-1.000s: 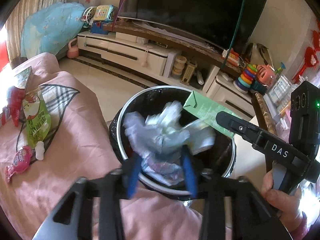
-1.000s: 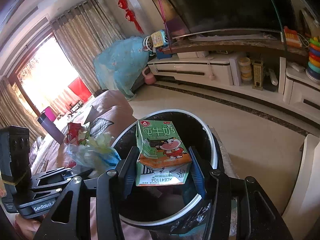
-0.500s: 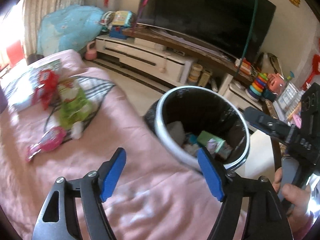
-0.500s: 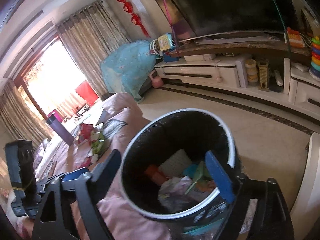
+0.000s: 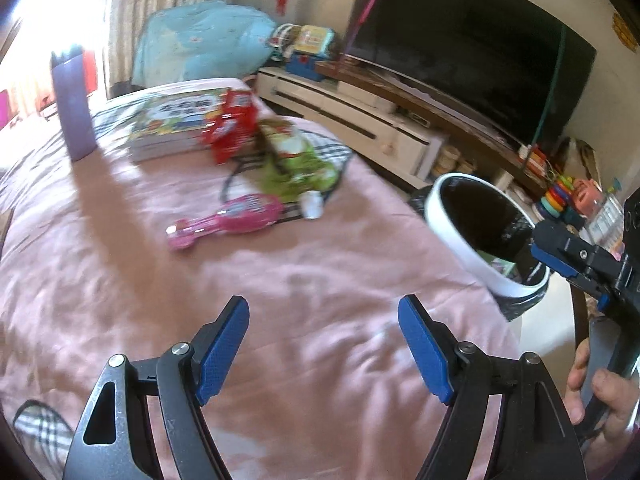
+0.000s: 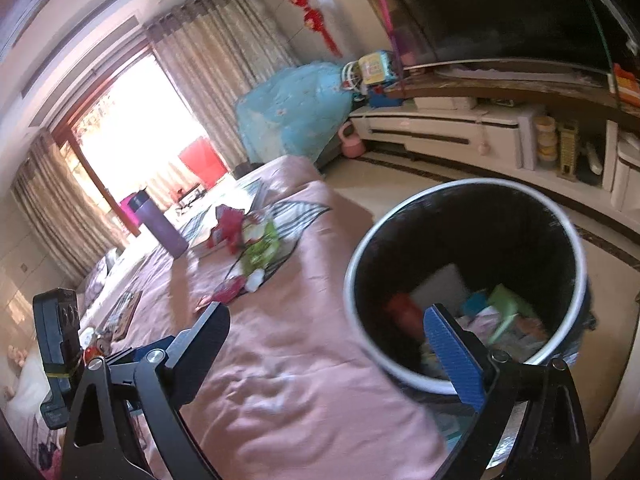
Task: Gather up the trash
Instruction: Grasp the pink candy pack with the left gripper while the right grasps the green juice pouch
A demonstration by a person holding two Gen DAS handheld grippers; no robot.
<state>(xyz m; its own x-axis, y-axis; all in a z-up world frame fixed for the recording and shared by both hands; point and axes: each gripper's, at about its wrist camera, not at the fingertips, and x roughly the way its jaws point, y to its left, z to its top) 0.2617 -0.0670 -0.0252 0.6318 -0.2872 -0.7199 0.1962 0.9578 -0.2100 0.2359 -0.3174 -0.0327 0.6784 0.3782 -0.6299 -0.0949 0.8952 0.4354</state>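
Observation:
My left gripper (image 5: 322, 304) hangs open and empty over the pink cloth (image 5: 320, 280). Further back on the cloth lie a pink wrapper (image 5: 228, 220), a green pouch (image 5: 296, 164) and a red packet (image 5: 230, 128). The black bin with a white rim (image 6: 360, 264) stands at the cloth's right edge and holds a green carton (image 6: 508, 308) among other trash. My right gripper (image 6: 326, 312) hovers at the bin's near-left rim. Its jaws are opening, with nothing gripped between them. In the left wrist view that right gripper (image 5: 560, 256) reaches over the bin (image 5: 452, 216), held by a hand (image 5: 608, 400).
A purple bottle (image 5: 74, 108) and a stack of picture books (image 5: 168, 120) sit at the far end of the cloth. Beyond the bin are tiled floor (image 6: 400, 184), a white TV cabinet (image 6: 440, 128), a large TV (image 5: 460, 48) and a blue covered bundle (image 6: 292, 116).
Both grippers let go of their trash over the bin: the crumpled wrappers and the green carton now lie inside. Both jaws have widened, and the left gripper has swung left over the cloth.

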